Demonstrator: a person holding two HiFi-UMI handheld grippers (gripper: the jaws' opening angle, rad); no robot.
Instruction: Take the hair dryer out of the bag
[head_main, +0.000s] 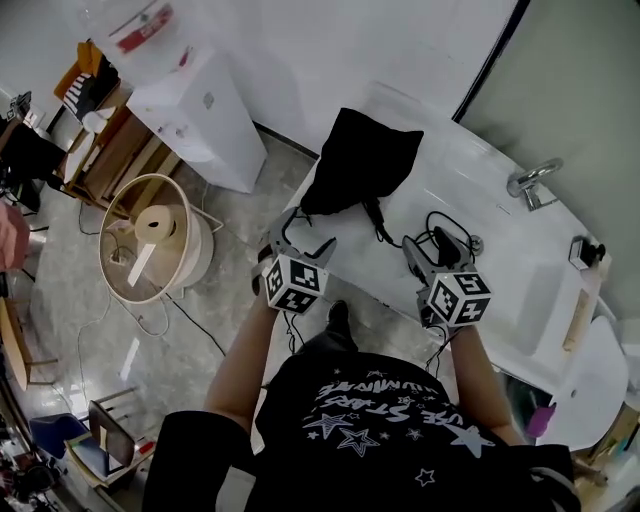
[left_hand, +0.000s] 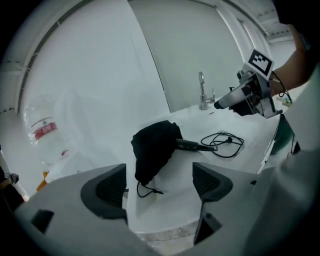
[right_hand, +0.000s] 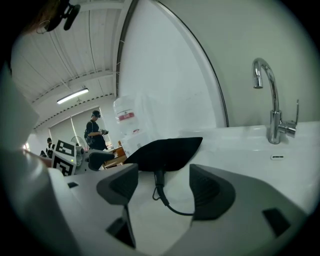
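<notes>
A black drawstring bag (head_main: 360, 160) lies on the white counter (head_main: 440, 160). The hair dryer's black handle (head_main: 378, 215) sticks out of the bag's mouth, and its cord (head_main: 445, 232) is coiled to the right. In the left gripper view the bag (left_hand: 152, 150), handle (left_hand: 192, 145) and cord (left_hand: 225, 145) lie beyond my left gripper (left_hand: 159, 187), which is open and empty. My right gripper (right_hand: 162, 190) is open too, with the handle (right_hand: 159, 177) just ahead of its jaws but untouched. In the head view both grippers (head_main: 303, 235) (head_main: 432, 245) hover at the counter's near edge.
A chrome faucet (head_main: 530, 180) and sink basin (head_main: 520, 290) sit right of the cord. On the floor to the left stand a white water dispenser (head_main: 200, 110) and a round fan (head_main: 155, 235). A person (right_hand: 95, 131) stands far back in the room.
</notes>
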